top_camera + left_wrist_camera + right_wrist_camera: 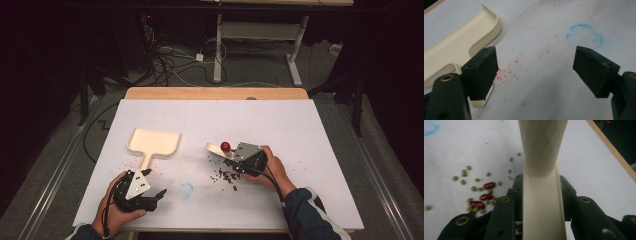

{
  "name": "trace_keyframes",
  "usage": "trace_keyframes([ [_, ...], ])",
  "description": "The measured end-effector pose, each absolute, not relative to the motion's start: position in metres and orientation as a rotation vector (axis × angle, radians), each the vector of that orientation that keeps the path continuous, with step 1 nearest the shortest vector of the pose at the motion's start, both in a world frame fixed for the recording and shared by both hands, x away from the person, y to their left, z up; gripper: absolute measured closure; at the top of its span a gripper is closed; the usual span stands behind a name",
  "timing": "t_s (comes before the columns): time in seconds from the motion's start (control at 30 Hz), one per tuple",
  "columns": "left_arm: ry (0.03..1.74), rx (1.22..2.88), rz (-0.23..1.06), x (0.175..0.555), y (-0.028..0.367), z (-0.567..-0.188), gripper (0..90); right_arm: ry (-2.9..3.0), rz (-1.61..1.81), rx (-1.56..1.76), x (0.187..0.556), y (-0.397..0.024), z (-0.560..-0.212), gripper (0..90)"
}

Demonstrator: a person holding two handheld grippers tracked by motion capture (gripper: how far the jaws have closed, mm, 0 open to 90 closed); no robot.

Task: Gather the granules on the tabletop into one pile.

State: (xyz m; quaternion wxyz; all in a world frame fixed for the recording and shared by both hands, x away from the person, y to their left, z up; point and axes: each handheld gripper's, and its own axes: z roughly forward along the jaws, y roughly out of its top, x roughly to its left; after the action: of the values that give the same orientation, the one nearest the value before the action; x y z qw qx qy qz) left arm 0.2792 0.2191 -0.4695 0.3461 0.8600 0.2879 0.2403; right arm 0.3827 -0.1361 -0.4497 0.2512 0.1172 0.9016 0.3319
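A cream dustpan (pixel 152 141) lies left of centre on the white table sheet (pixel 300 130), handle toward me. My left gripper (pixel 157 197) rests open near the front edge; in its own view its jaws (pixel 536 72) stand wide apart with nothing between them, the left one over the end of the dustpan's handle (pixel 454 42). My right gripper (pixel 240 160) is shut on the handle of a cream scraper-like tool (pixel 216 148) that points left. A red ball (pixel 225 146) shows on top of that tool. Several red and green beans (pixel 225 176) lie scattered just in front of it (pixel 479 195).
A faint blue ring stain (pixel 186 190) marks the sheet between the two hands (pixel 585 36). Red specks (pixel 506 72) dot the sheet near the dustpan handle. The table's wooden far edge (pixel 215 93) borders the sheet; cables and a desk frame lie on the floor beyond.
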Motion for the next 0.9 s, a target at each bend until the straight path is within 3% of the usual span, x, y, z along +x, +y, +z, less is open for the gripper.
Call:
trace_keyframes([
  [0.53, 0.736, 2.236, 0.615, 0.278, 0.215, -0.469, 20.6, 2.438, 0.878, 0.229, 0.35, -0.135, -0.436, 67.6],
  [0.9, 0.729, 2.233, 0.618, 0.277, 0.216, -0.467, 20.6, 2.334, 1.097, 0.525, 0.347, -0.145, -0.402, 67.6],
])
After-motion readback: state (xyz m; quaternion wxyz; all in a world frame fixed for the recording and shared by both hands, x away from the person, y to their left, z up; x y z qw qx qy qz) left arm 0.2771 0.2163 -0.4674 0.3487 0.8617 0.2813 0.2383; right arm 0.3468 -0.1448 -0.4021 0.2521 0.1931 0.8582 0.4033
